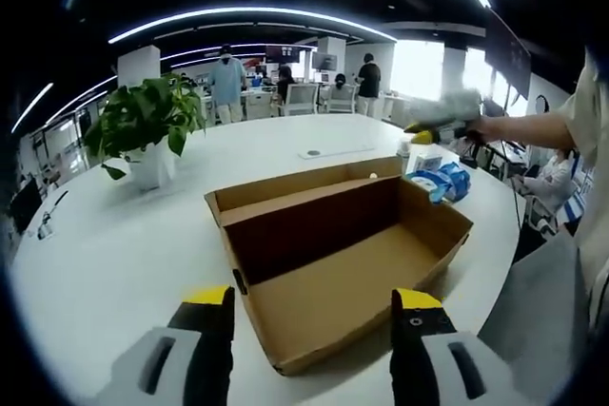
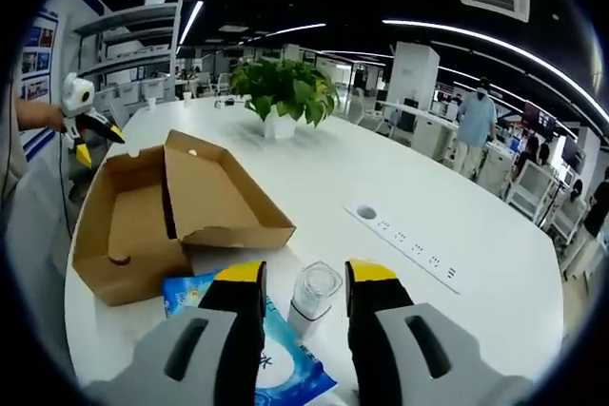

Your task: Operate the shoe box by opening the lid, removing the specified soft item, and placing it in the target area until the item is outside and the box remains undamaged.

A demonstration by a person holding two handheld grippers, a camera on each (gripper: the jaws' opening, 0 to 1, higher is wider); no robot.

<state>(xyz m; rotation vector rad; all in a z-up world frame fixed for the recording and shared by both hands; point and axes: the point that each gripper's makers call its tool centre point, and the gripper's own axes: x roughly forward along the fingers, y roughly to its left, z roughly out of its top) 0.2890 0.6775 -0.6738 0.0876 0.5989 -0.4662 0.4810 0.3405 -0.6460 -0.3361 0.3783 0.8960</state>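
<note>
The brown cardboard shoe box (image 1: 333, 263) lies open on the white table, its inside bare and its lid (image 1: 285, 187) folded back. My left gripper (image 1: 312, 316) hovers open over the box's near edge, with nothing between its jaws. In the right gripper view the box (image 2: 143, 225) sits to the left, and the left gripper (image 2: 88, 135) hangs beyond it. My right gripper (image 2: 304, 282) is open above a blue soft packet (image 2: 281, 354) lying on the table outside the box. A small clear bottle (image 2: 312, 297) stands between its jaws, touching neither. The packet (image 1: 441, 181) lies right of the box, under the blurred right gripper (image 1: 430, 130).
A potted green plant (image 1: 143, 125) stands on the table behind the box, also seen as the plant (image 2: 285, 92). A flush socket strip (image 2: 409, 240) runs across the tabletop to the right. Several people stand by desks in the background. The table edge (image 1: 495, 263) curves close on the right.
</note>
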